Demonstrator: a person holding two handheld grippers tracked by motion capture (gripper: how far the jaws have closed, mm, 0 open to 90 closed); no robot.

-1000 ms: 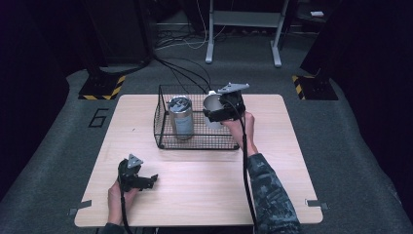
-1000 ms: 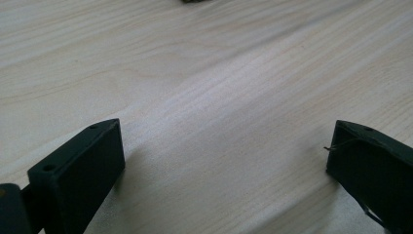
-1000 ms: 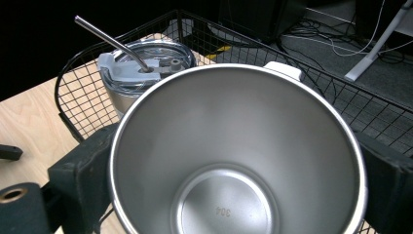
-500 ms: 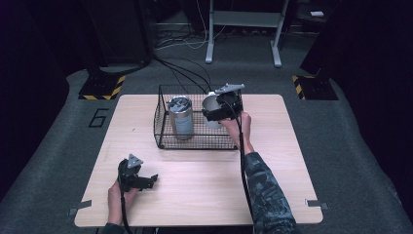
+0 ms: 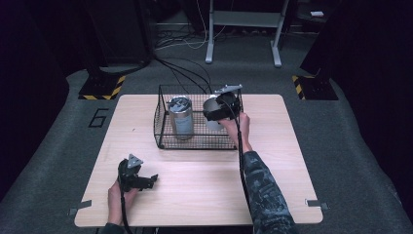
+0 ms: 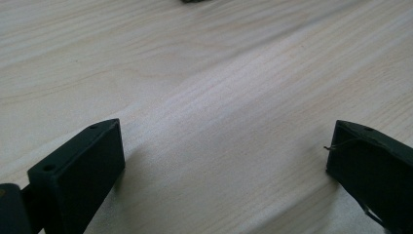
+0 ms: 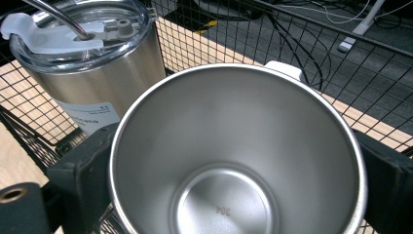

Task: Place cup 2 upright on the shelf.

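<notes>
I count two steel cups: one open cup (image 7: 234, 151) clamped between the jaws of my right gripper (image 5: 220, 108), and one lidded tumbler (image 5: 180, 117) standing upright. There is one wire basket (image 5: 165, 139) on one wooden table (image 5: 204, 180). I hold two grippers; my left gripper (image 5: 141, 179) holds nothing.

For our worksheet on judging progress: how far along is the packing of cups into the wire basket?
Done: a lidded steel tumbler already stands upright inside the wire basket. In hand: the right gripper grips an open steel cup, jaws on either side of it, at the basket's right part. Left: setting it down and letting go. The left gripper rests open on the table.
</notes>
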